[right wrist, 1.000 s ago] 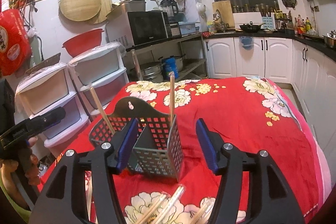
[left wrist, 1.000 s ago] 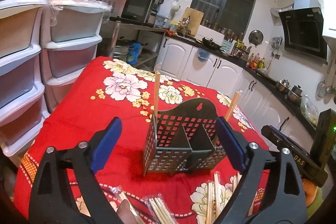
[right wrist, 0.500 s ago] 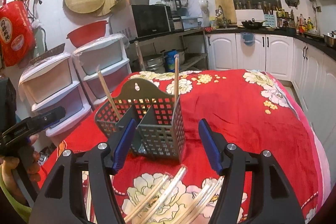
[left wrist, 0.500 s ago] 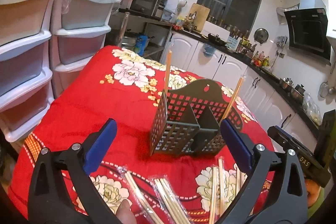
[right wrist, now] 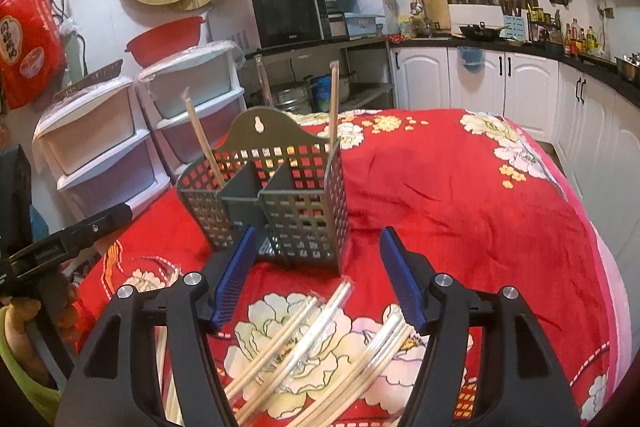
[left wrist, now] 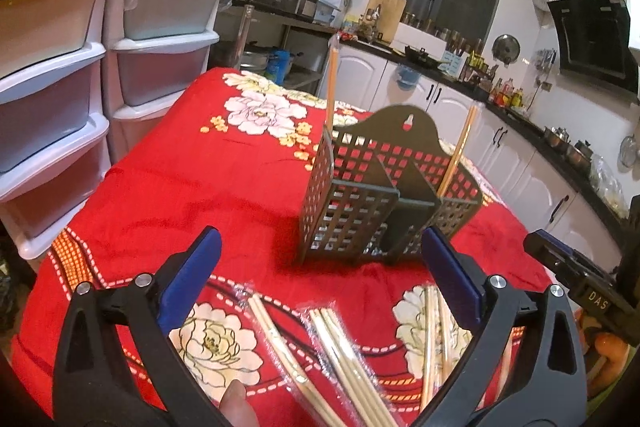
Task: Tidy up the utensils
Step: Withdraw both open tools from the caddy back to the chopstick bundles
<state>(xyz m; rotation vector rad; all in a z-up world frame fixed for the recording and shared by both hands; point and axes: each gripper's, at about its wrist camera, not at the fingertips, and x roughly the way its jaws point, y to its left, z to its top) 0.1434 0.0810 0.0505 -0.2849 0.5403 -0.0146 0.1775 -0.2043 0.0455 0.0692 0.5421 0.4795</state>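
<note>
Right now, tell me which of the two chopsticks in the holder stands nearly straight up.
The chopstick at the holder's left corner, in the left wrist view. It stands almost upright; the other chopstick, at the right end, leans outward.

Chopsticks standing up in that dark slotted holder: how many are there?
2. One chopstick stands nearly upright at one end of the utensil holder; the other chopstick leans outward at the opposite end. Shorter ones inside could be hidden.
</note>
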